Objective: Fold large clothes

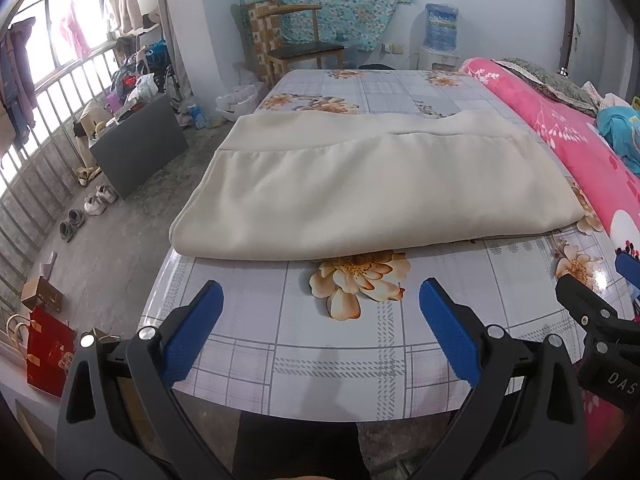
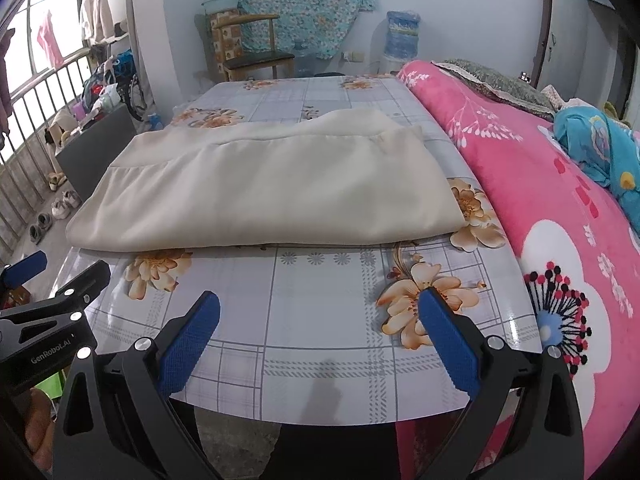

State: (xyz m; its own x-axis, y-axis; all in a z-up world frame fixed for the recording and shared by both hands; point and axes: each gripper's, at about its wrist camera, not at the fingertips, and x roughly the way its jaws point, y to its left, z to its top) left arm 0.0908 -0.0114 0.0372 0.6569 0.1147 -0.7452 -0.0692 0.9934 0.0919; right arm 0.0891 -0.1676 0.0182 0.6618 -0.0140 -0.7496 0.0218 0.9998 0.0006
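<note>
The fingers of the left gripper (image 1: 321, 298) were spread wide and held nothing, hovering over the near edge of the table (image 1: 320, 360); the fingers of the right gripper (image 2: 319, 310) were spread just as wide and equally empty, beside it to the right. The beige garment (image 1: 360, 192) lay across the middle of the table, well apart from both grippers, already doubled into a broad flat slab with its rounded fold toward the grippers and a seamed layer edge showing nearer the far side. A pink blanket (image 2: 540, 208) ran along the right of the table, close to the garment's right end.

Judging from that, the folding looked partly or largely done, and this was a pause between folds, with both grippers off the cloth. If another fold was wanted, the next move would call for reaching forward, pinching through all the layers at one end, and carrying that end across without the stack sliding on the glossy table cover.
</note>
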